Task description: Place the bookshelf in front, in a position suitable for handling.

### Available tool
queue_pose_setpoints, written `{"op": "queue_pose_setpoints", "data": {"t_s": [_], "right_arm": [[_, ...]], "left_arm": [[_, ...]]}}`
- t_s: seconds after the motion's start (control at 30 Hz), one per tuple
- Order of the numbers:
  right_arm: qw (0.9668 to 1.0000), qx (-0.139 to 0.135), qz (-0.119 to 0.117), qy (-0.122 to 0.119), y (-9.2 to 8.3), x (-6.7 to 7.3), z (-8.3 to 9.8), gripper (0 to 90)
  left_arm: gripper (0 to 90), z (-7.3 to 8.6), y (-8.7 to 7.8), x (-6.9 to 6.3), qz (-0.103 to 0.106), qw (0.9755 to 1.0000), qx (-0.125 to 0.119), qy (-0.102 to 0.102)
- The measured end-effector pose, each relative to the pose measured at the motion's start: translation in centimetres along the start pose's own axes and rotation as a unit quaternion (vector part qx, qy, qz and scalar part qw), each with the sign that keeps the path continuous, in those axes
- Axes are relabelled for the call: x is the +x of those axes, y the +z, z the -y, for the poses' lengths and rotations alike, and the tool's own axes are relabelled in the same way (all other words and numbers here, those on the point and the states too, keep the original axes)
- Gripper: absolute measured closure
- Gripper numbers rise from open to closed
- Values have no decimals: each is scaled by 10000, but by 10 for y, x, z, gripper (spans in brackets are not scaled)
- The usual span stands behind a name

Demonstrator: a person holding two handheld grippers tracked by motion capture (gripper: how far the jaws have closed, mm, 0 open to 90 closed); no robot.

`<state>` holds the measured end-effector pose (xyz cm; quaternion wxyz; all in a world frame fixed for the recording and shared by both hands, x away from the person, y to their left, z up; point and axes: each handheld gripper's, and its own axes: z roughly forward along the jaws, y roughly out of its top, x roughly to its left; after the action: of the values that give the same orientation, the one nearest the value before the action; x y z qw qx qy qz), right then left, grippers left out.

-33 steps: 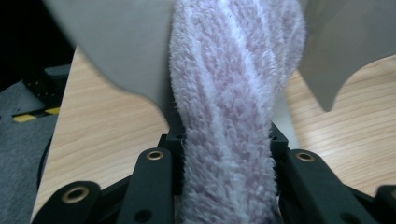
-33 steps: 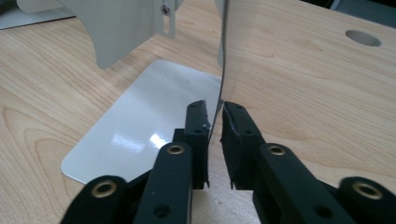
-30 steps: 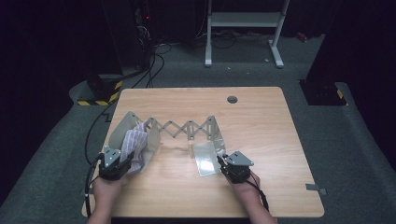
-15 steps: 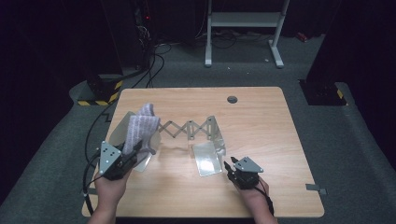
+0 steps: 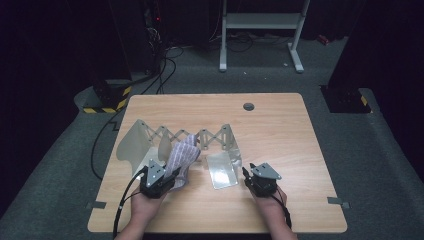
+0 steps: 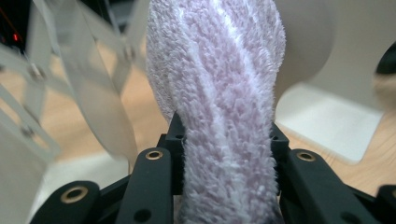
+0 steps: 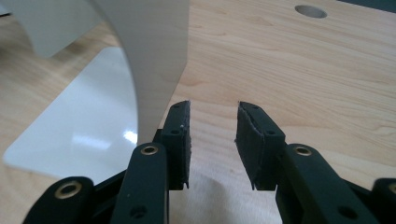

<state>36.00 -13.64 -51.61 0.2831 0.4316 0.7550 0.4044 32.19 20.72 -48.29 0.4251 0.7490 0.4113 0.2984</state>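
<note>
Lilac towel [image 5: 181, 159], twisted into a roll, sits at the table's [image 5: 280, 125] 8 o'clock, leaning up and away toward 1 o'clock against the rack. Left gripper [image 5: 170, 180] is clamped on its near end; left gripper view shows the pile [image 6: 219, 93] squeezed between both pads and bulging wider above them.

The rack is an expanding scissor-link file rack [image 5: 200, 137] with pale curved divider plates, running 9 to 3 o'clock across the table middle. The towel lies between the left-end plate [image 5: 131, 145] and the next one, both plates just beside it and crowding the gripper's path. The right-end base plate [image 5: 223, 171] lies flat and glossy, at 9 o'clock of the right gripper [image 5: 248, 175].

Right gripper: jaws apart, having just opened, nothing between them, bare wood behind. In its view a curved divider [image 7: 149, 56] stands just beside the left pad; contact can't be told.

Hard to read: towel's far end blocked by its own bulk in the left gripper view, rack links [image 6: 28, 70] blurred there. Cable hole [image 5: 248, 106] at 12 o'clock; high view shows it well apart from the rack.
</note>
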Motion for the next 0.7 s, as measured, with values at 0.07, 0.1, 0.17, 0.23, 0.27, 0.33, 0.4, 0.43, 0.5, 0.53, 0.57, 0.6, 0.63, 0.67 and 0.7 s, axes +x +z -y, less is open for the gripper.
{"op": "queue_pose_setpoints", "data": {"t_s": [0.07, 0.1, 0.17, 0.23, 0.27, 0.33, 0.4, 0.43, 0.5, 0.53, 0.57, 0.6, 0.63, 0.67, 0.7], "right_arm": [[10000, -8, -62, 44, 5, 0, -3, 654], [10000, -8, -62, 44, 5, 0, -3, 654], [9999, 1, -146, -14, 9, 3, -5, 652], [9997, -4, -222, -92, 11, 7, -7, 652], [9993, -10, -331, -145, 12, 11, -8, 647], [9988, -19, -431, -217, 11, 15, -8, 648], [9981, -30, -535, -304, 10, 20, -8, 647], [9977, -39, -583, -351, 10, 23, -8, 647], [9973, -43, -617, -393, 10, 24, -8, 646], [9971, -45, -643, -408, 10, 26, -8, 646], [9964, -35, -702, -474, 10, 30, -8, 640], [9961, -43, -720, -508, 10, 31, -8, 635], [9961, -43, -720, -508, 10, 31, -8, 635], [9955, -55, -721, -608, 8, 33, -8, 622], [9954, -62, -724, -618, 8, 33, -7, 619]], "left_arm": [[649, 6, 3, 2, -84, 9999, 123, 5], [649, 6, 3, 2, -84, 9999, 123, 5], [649, 10, 2, 6, -163, 9997, 157, -58], [648, 12, 1, 12, -281, 9994, 150, -142], [649, 14, -1, 19, -342, 9990, 133, -266], [649, 16, -3, 25, -389, 9986, 130, -324], [649, 16, -3, 26, -422, 9985, 131, -311], [649, 16, -3, 27, -444, 9985, 130, -299], [649, 16, -3, 27, -477, 9984, 130, -279], [649, 16, -3, 27, -506, 9983, 130, -268], [649, 17, -3, 30, -547, 9980, 134, -281], [649, 17, -3, 31, -592, 9977, 126, -294], [649, 17, -3, 31, -592, 9977, 126, -294], [650, 17, -4, 34, -633, 9973, 113, -355], [650, 17, -4, 34, -633, 9973, 113, -355]]}}
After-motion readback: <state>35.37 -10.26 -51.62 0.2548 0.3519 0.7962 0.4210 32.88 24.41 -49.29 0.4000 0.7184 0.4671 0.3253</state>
